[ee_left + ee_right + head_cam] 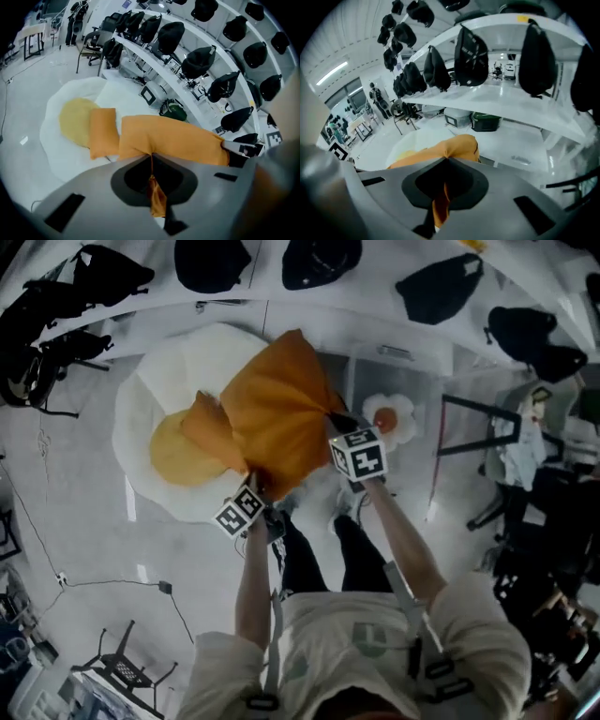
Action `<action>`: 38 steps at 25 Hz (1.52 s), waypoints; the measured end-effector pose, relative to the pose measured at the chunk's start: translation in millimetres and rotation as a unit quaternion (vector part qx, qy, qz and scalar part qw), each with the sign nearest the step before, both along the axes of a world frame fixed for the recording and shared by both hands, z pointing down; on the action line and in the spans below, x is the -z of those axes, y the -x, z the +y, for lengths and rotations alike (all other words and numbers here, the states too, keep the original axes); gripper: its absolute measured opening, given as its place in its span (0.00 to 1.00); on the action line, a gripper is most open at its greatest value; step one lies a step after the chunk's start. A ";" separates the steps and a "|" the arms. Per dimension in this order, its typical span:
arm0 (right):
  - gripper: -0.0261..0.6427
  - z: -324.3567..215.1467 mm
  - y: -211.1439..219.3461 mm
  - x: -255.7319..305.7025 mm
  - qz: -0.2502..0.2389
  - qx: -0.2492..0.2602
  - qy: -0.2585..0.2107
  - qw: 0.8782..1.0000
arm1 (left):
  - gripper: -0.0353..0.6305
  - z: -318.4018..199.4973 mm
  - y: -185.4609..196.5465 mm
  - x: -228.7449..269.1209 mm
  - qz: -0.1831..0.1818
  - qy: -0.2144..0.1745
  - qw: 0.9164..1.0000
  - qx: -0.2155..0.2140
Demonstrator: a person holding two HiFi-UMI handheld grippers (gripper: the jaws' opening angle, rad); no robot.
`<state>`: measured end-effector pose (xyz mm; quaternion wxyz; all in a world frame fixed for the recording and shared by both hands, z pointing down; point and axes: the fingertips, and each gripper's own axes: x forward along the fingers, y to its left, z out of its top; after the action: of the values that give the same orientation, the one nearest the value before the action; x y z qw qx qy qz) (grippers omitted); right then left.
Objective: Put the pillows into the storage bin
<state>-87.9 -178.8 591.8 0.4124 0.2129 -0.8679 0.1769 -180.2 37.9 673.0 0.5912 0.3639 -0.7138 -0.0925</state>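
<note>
A large orange pillow (281, 404) hangs lifted between both grippers, above a big fried-egg-shaped cushion (164, 390) on the floor. My left gripper (256, 487) is shut on the pillow's near left corner, and orange fabric shows pinched between the shut jaws (151, 157). My right gripper (335, 420) is shut on its right corner, with fabric again caught between the jaws (446, 160). The pillow (168, 138) stretches across from one gripper to the other. A smaller orange pillow (208, 432) lies on the egg cushion's yellow centre (75, 122). A small fried-egg pillow (389, 418) lies on the floor to the right.
A curved white shelf (309, 287) with several black bags rings the far side. Under it stand a pale box (149, 95) and a green case (172, 108). Office chairs (525, 474) crowd the right; a black stand (122, 667) and a cable (112, 585) lie at the near left.
</note>
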 end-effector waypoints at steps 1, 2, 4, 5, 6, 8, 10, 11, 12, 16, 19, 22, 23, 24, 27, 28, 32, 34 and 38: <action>0.06 0.4 -20.5 19.2 -0.003 -0.022 -0.004 1.000 | 0.07 -2.5 -16.8 14.7 0.007 -0.006 1.000 -0.008; 0.06 -0.3 -43.1 37.7 -0.006 -0.044 -0.013 0.999 | 0.07 -7.6 -33.3 28.9 0.012 -0.015 1.000 -0.022; 0.06 -3.6 -95.3 71.3 -0.012 -0.088 -0.032 0.996 | 0.07 -24.0 -67.2 54.0 0.018 -0.035 0.997 -0.064; 0.06 -5.9 -124.1 85.6 -0.014 -0.110 -0.039 0.993 | 0.07 -34.5 -85.4 64.9 0.018 -0.045 0.995 -0.092; 0.06 -8.7 -152.9 98.0 -0.018 -0.131 -0.044 0.990 | 0.07 -46.3 -103.5 75.1 0.016 -0.053 0.991 -0.120; 0.06 -16.7 -206.7 118.3 -0.027 -0.171 -0.056 0.983 | 0.07 -73.2 -136.6 93.6 0.005 -0.073 0.983 -0.169; 0.06 -28.7 -254.3 134.7 -0.033 -0.211 -0.073 0.974 | 0.07 -104.0 -167.4 109.1 -0.004 -0.093 0.974 -0.207; 0.06 -36.0 -275.4 142.1 -0.036 -0.228 -0.083 0.969 | 0.07 -119.4 -182.7 115.6 -0.006 -0.101 0.970 -0.223; 0.06 -43.2 -294.5 148.8 -0.037 -0.243 -0.094 0.965 | 0.07 -133.4 -197.6 121.2 -0.008 -0.108 0.966 -0.236; 0.06 -68.0 -350.8 165.0 -0.041 -0.263 -0.125 0.956 | 0.07 -171.2 -247.1 135.3 -0.012 -0.127 0.957 -0.259; 0.06 -85.9 -376.1 166.4 -0.043 -0.265 -0.133 0.954 | 0.07 -188.9 -271.0 139.0 -0.015 -0.131 0.956 -0.262; 0.06 -100.1 -386.7 163.2 -0.048 -0.265 -0.135 0.954 | 0.07 -201.3 -279.5 140.5 -0.027 -0.133 0.957 -0.257; 0.06 -103.7 -388.5 161.6 -0.049 -0.265 -0.134 0.954 | 0.07 -204.5 -280.4 140.6 -0.032 -0.134 0.957 -0.255; 0.06 -106.8 -390.0 159.8 -0.051 -0.265 -0.134 0.954 | 0.07 -207.3 -280.9 140.5 -0.036 -0.134 0.957 -0.253; 0.06 -116.3 -390.8 155.5 -0.054 -0.265 -0.135 0.953 | 0.07 -217.0 -279.0 140.7 -0.044 -0.137 0.958 -0.248; 0.06 -119.6 -390.1 154.1 -0.055 -0.265 -0.135 0.953 | 0.07 -220.7 -277.9 140.4 -0.046 -0.138 0.958 -0.248; 0.06 -132.9 -391.2 145.0 -0.058 -0.264 -0.136 0.953 | 0.07 -233.2 -277.5 135.9 -0.052 -0.138 0.959 -0.243; 0.06 -137.8 -398.9 129.4 -0.050 -0.263 -0.126 0.955 | 0.07 -236.7 -280.6 130.2 -0.061 -0.131 0.961 -0.236; 0.34 -144.5 -438.4 61.9 0.047 -0.293 -0.090 0.951 | 0.27 -232.7 -285.3 84.7 -0.107 -0.051 0.957 -0.264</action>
<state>350.5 -323.3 529.9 0.3620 0.5026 -0.7589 0.2011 105.1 -194.8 588.3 0.4954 0.5769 -0.6456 0.0706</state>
